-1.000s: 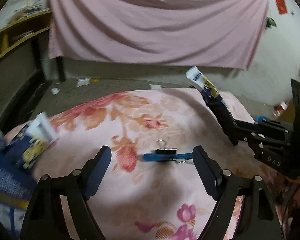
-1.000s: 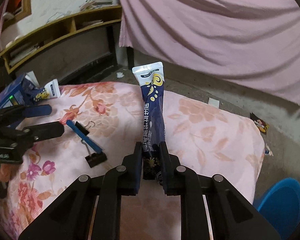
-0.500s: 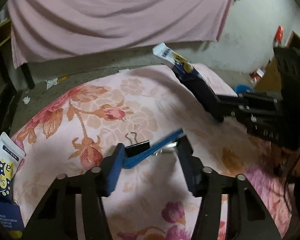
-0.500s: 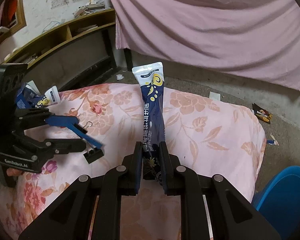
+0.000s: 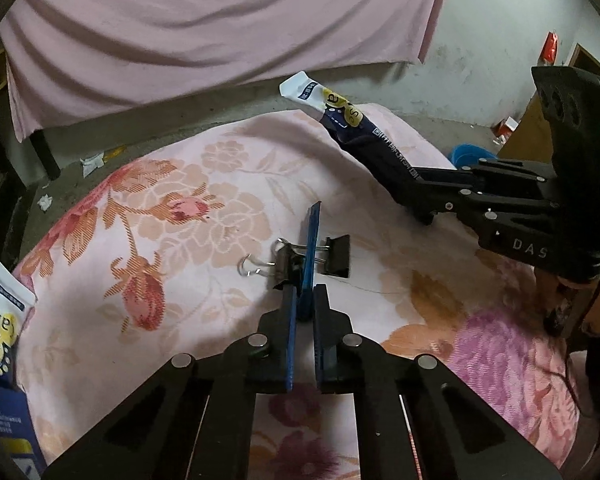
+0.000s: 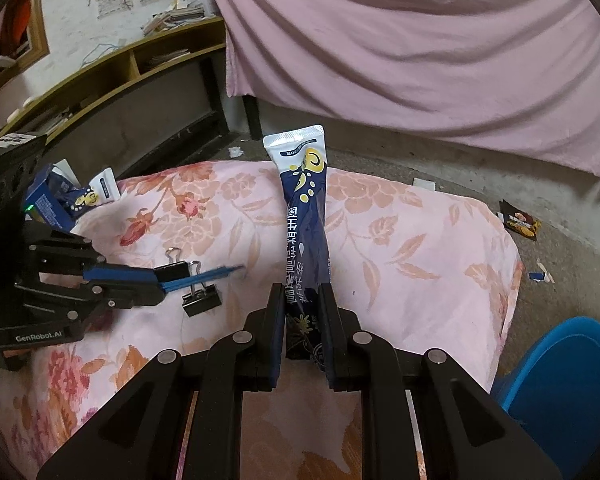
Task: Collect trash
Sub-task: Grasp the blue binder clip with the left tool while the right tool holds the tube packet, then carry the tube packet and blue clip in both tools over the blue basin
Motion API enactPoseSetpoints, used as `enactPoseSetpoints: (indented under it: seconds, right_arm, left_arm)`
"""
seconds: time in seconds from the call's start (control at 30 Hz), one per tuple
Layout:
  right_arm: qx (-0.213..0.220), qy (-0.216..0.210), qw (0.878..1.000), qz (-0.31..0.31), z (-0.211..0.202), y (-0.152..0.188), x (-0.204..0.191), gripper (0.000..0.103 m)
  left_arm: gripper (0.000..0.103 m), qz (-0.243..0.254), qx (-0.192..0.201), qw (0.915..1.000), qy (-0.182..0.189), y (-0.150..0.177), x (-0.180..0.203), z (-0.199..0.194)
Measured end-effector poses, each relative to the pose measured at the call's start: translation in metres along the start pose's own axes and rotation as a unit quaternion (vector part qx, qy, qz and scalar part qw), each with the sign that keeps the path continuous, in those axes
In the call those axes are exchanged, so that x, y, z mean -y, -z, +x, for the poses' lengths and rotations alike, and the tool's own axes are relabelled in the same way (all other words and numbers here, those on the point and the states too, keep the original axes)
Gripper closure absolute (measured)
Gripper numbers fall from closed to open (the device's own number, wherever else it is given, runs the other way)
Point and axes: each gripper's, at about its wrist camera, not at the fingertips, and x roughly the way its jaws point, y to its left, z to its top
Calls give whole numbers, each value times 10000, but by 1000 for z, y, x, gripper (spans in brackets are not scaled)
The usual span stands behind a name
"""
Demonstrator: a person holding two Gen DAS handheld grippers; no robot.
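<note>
A dim room with a pink sheet (image 6: pixel 420 40) hung across the back wall, a bare concrete floor, and in front of me a worktop covered by a pink floral cloth (image 5: pixel 188 216). I have both claws loaded. My right claw (image 6: pixel 302 300) is clamped on the lower part of a long dark-blue sachet (image 6: pixel 306 216), which stands nearly upright above the cloth with its white sealed end on top. My left claw (image 5: pixel 305 300) is pinched narrow on a thin blue strip (image 5: pixel 312 248) that carries two black binder clips (image 5: pixel 336 254), one on each side of it; from the right wrist view the strip looks raised just off the cloth, though I cannot be sure the lower clip is clear of it.

So two pieces are picked up but neither is binned yet, by my reckoning. A blue bin (image 6: pixel 560 384) sits on the floor just past the worktop's right edge, which I take as the drop point. Left to gather: a dark-blue box with more sachets (image 6: pixel 66 200) at the far left of the cloth, a brown wrapper (image 6: pixel 520 222) and small paper scraps on the floor. I judge the job to be around its middle, with delivery next.
</note>
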Motion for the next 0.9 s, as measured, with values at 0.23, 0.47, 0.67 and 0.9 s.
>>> enactPoseSetpoints:
  seconds: [0.23,0.47,0.67,0.9]
  right_arm:
    - [2,-4,10000,-12,-4,4,-1,89]
    - [82,-58,9999,-47,-16,13,-4,90]
    - [452,-54,9989,63,-38,21,-1,90]
    - [1259,89,9917,257,-78,30,6,90]
  left_arm:
    - [98,-234,113,9997,-33,4,8,-6]
    - [98,-488,306,9983,-120,14,13,-20]
    - [98,-698,726,9947,-217,22,17,-36]
    - [98,-892,1424,9856,-185,9,32,-64]
